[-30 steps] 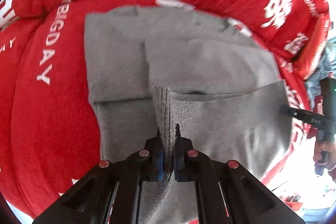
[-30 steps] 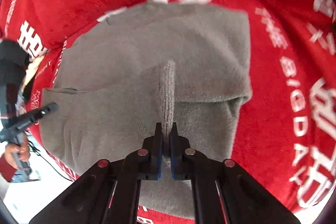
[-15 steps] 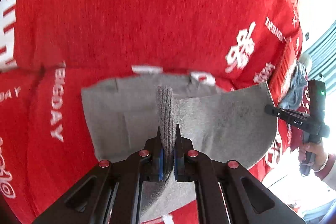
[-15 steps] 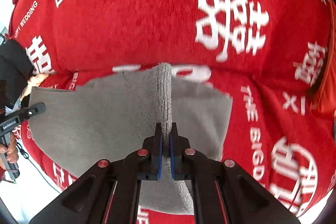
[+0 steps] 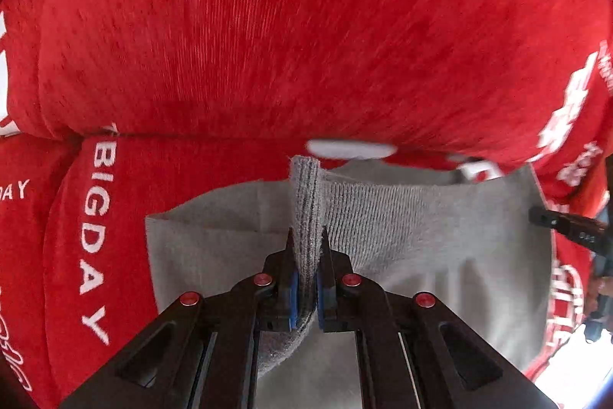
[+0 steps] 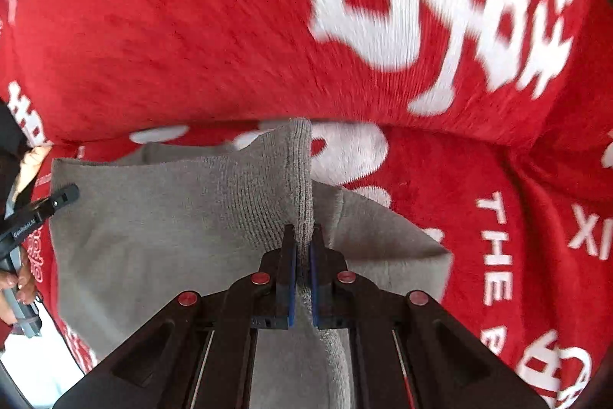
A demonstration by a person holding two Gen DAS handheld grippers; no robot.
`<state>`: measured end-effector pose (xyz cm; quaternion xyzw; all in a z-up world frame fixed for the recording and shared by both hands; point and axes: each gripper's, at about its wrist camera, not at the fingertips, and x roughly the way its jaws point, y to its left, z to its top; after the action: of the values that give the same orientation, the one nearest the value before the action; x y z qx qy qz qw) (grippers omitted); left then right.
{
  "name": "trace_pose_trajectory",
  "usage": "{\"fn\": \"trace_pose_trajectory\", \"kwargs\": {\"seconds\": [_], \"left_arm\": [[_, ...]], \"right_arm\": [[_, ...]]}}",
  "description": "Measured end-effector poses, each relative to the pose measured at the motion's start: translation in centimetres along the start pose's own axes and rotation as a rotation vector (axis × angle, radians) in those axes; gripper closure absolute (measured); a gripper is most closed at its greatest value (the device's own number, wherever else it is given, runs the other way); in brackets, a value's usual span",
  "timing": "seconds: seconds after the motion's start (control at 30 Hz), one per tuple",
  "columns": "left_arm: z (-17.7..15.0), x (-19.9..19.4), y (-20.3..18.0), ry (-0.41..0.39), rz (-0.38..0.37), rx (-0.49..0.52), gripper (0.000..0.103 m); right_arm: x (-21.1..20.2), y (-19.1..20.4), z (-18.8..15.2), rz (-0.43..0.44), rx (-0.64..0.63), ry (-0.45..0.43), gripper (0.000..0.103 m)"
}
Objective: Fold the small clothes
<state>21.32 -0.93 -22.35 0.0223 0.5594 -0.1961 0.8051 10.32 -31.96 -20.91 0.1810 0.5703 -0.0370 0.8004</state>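
Spread across the whole frame in both wrist views: one red plush cover (image 5: 306, 25) with white lettering, backrest filling the upper half, seat surface along the lower half. Draped over the seat at lower centre: one grey knit garment (image 5: 440, 236), ribbed hem lifted toward the top of frame, remaining fabric lying beneath and behind the hem. Long axis of the raised hem: left to right across the picture, stretched between the two claws. Clamped tight on the hem at lower centre of the left view: left gripper (image 5: 307, 255), ribbed band standing up between its blue pads. Clamped likewise at lower centre of the right view: right gripper (image 6: 300, 248). Equal nearness for both; probably next a joint carry toward the backrest, then lowering onto the flat layer. Count: one cover, one garment, two grippers.
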Motion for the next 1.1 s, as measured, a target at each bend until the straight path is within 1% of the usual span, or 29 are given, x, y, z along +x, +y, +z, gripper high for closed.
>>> {"fn": "trace_pose_trajectory", "kwargs": {"seconds": [0.07, 0.13, 0.17, 0.2, 0.23, 0.27, 0.3, 0.33, 0.43, 0.5, 0.57, 0.63, 0.7, 0.8, 0.87, 0.97, 1.0, 1.07, 1.1], "left_arm": [[0.0, 1.4, 0.2, 0.010, 0.040, -0.005, 0.095], [-0.1, 2.4, 0.6, 0.019, 0.087, -0.011, 0.095], [0.0, 2.8, 0.9, 0.028, 0.099, -0.021, 0.089], [0.0, 2.9, 1.3, 0.032, 0.122, -0.032, 0.069], [0.0, 2.9, 1.6, 0.027, 0.174, -0.044, 0.053], [0.0, 2.5, 2.0, 0.005, 0.244, -0.055, 0.033], [0.1, 1.8, 2.5, -0.023, 0.306, -0.065, 0.031], [0.1, 1.2, 3.0, -0.030, 0.325, -0.079, 0.031], [0.1, -1.0, 4.2, -0.016, 0.286, -0.119, 0.031], [-0.3, -2.6, 4.1, -0.022, 0.250, -0.104, 0.031], [-1.1, -3.8, 3.4, -0.005, 0.185, -0.083, 0.031], [-2.3, -4.8, 2.4, 0.019, 0.111, -0.062, 0.031], [-4.2, -5.3, 1.3, 0.057, 0.025, -0.051, 0.031], [-7.3, -4.8, -0.4, 0.124, -0.074, -0.059, 0.031], [-9.0, -4.0, -0.9, 0.157, -0.081, -0.063, 0.031], [-11.6, -2.5, -0.3, 0.200, -0.034, -0.064, 0.031], [-12.5, -2.3, 0.0, 0.204, -0.022, -0.061, 0.031], [-13.2, -3.1, 0.2, 0.170, -0.029, -0.033, 0.031], [-13.5, -3.3, 0.4, 0.186, -0.016, -0.025, 0.031]], "right_arm": [[1.9, -0.9, -0.1, 0.012, 0.031, 0.020, 0.097], [2.6, -1.4, -0.3, 0.023, 0.046, 0.015, 0.097], [2.7, -1.6, -0.3, 0.025, 0.050, 0.007, 0.096], [2.7, -1.7, -0.2, 0.019, 0.053, 0.005, 0.095], [2.6, -1.9, 0.0, 0.006, 0.061, 0.005, 0.085], [2.5, -2.2, 0.1, -0.015, 0.073, 0.005, 0.075], [2.3, -2.5, 0.2, -0.043, 0.090, 0.008, 0.062], [2.0, -3.0, 0.3, -0.053, 0.113, 0.008, 0.062], [-0.1, -4.3, 0.0, -0.013, 0.201, -0.004, 0.062], [-1.5, -4.6, -0.7, 0.036, 0.224, -0.012, 0.062], [-3.3, -4.3, -2.2, 0.110, 0.232, -0.016, 0.062], [-4.3, -4.0, -3.8, 0.164, 0.240, -0.010, 0.062], [-4.8, -3.6, -5.7, 0.225, 0.254, 0.019, 0.062], [-4.8, -3.0, -9.3, 0.287, 0.284, 0.072, 0.062], [-4.1, -2.0, -11.2, 0.292, 0.280, 0.113, 0.062], [-3.2, -2.2, -13.8, 0.257, 0.287, 0.155, 0.062], [-3.4, -2.5, -14.6, 0.247, 0.295, 0.155, 0.065], [-3.9, -3.2, -15.6, 0.239, 0.304, 0.130, 0.066], [-4.2, -3.5, -15.8, 0.225, 0.308, 0.128, 0.066]]}}
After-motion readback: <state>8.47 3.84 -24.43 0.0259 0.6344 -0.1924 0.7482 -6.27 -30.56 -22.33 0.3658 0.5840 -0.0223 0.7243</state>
